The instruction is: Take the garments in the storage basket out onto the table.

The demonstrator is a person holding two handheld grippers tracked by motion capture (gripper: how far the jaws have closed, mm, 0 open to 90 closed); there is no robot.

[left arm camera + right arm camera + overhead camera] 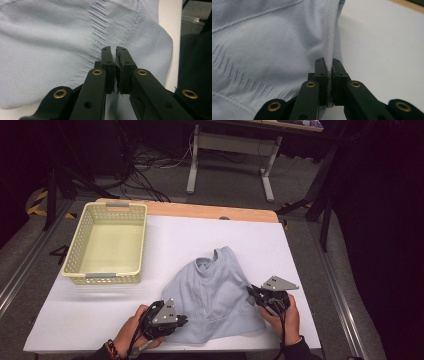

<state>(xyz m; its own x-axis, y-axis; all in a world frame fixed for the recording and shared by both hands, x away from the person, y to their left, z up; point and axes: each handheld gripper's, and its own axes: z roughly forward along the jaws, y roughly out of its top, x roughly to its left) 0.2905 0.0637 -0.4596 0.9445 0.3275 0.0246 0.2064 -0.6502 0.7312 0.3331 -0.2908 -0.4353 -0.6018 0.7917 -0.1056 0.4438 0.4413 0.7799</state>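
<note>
Pale blue garment pinched at two edges on a white table

The garment lies near the table's front edge, at 4 o'clock from the cream basket. Left gripper, at the garment's 8 o'clock, is clamped onto its hem; right gripper, at its 3 o'clock, is closed on a ribbed seam edge

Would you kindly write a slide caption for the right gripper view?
Right gripper shut on the ribbed edge of a pale blue garment over the white table.
</note>
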